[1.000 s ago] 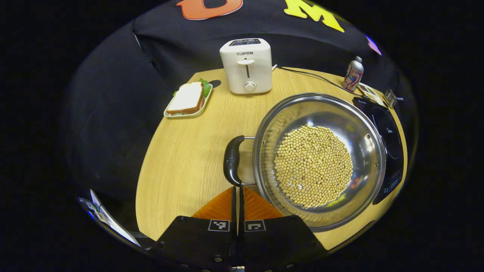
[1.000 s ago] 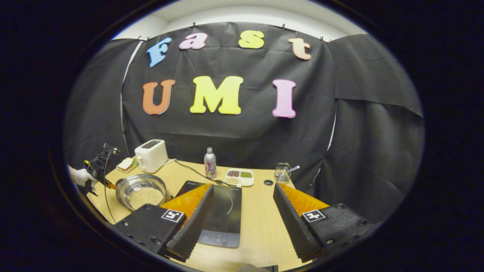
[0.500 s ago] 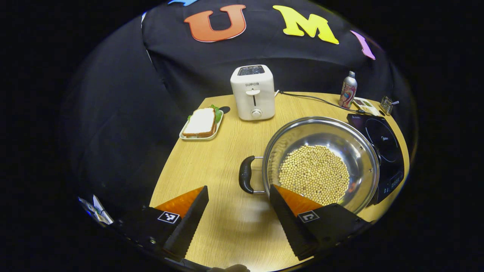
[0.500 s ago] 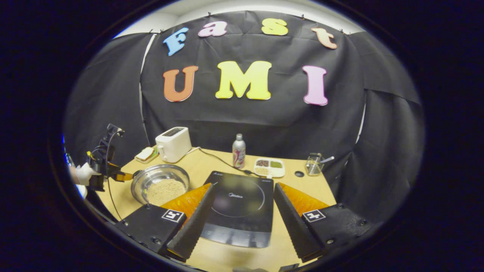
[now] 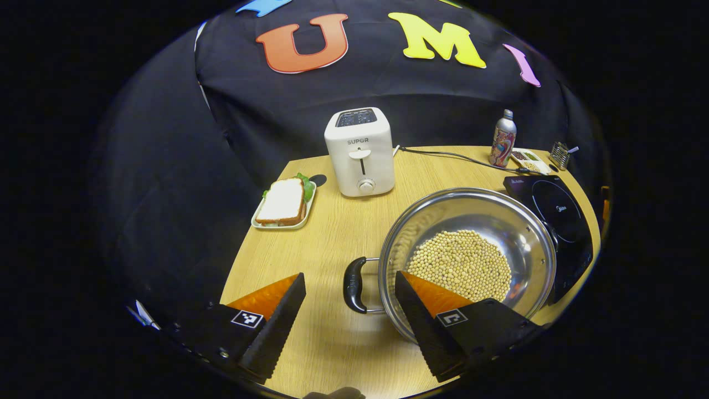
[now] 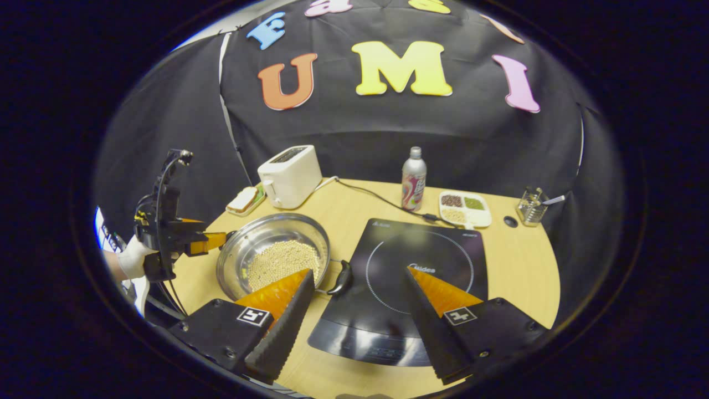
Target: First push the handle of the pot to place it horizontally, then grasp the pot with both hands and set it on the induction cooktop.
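A steel pot (image 5: 437, 221) with soybeans (image 5: 460, 265) in it stands on the wooden table, just left of the black induction cooktop (image 5: 556, 213). The pot's black left handle (image 5: 353, 285) lies level, just ahead of my left gripper (image 5: 349, 327), which is open with the handle in line with the gap between its fingers. In the right gripper view the pot (image 6: 243, 249) shows its right handle (image 6: 340, 277) at the cooktop's (image 6: 421, 260) edge. My right gripper (image 6: 354, 316) is open above the cooktop's near-left part. The left gripper (image 6: 219, 239) hovers at the pot's far side.
A white toaster (image 5: 360, 152) and a sandwich on a small plate (image 5: 282, 202) stand at the back left. A cable (image 5: 454, 157), a bottle (image 5: 503, 138), a divided dish (image 6: 464, 208) and a glass holder (image 6: 532, 205) line the back. A gloved hand (image 6: 131, 260) holds the left gripper.
My left gripper, shut against the handle a second ago, has opened and drawn back, then edged toward the handle. The right gripper has moved forward and tilted down over the cooktop toward the pot.
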Demonstrator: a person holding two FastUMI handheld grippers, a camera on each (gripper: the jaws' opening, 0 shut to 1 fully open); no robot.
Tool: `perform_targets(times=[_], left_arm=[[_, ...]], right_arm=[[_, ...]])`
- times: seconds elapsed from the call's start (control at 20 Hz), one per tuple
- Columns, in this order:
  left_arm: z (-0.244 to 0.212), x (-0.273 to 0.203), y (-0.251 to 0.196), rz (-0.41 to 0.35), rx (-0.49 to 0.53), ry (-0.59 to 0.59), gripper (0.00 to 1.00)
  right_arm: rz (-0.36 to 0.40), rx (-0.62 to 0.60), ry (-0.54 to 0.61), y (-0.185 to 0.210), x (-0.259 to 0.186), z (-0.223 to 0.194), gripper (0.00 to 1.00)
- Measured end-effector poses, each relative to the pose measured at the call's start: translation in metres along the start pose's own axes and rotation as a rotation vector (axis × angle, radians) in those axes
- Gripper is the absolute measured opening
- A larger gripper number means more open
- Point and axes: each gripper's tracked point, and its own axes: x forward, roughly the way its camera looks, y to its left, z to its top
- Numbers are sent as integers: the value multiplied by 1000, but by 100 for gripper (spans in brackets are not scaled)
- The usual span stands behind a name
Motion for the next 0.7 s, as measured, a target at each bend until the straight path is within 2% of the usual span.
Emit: perform_targets(times=[0.05,0.2,0.3,0.35,0.45,0.5,0.7], left_arm=[[1,5,0,-3,-5,8,97],[-2,23,-4,-23,-11,36,97],[-11,32,-8,-44,-7,79,97],[-15,35,-8,-44,-7,97,98],[-17,43,-6,-48,-1,116,97],[-21,46,-8,-57,0,134,100],[-30,56,-9,-73,9,188,96]], right_arm=[[8,3,27,5,13,-4,96],[26,39,106,15,47,-14,99],[23,65,147,19,68,-21,96],[17,75,178,19,77,-27,91],[13,102,223,22,91,-36,89],[1,110,250,20,96,-40,88],[-15,128,302,22,108,-50,87]])
